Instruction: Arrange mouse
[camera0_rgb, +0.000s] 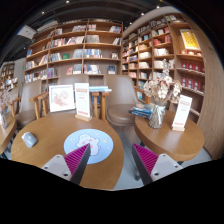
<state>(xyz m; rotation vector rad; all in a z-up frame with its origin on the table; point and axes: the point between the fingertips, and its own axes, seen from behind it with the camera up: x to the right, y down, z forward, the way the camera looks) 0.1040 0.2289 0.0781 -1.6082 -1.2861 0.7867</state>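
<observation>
Grey computer mouse (30, 139) lay left of the round pale mousepad (88, 142) on the wooden table (50, 160); the tool (111, 160), wide open and empty, risked misalignment approaching from afar.

One camera, riding on my claw and looking forward along my two fingers (58, 164).

From just above the round wooden table (45, 135) I face level across it toward the bookshelves (85, 48) lining the far wall and curving round to my right. My finger pads sit close under the lens, the tabletop lies near, the chair (122, 100) and shelves stand well beyond. No second view shares this scene.
</observation>
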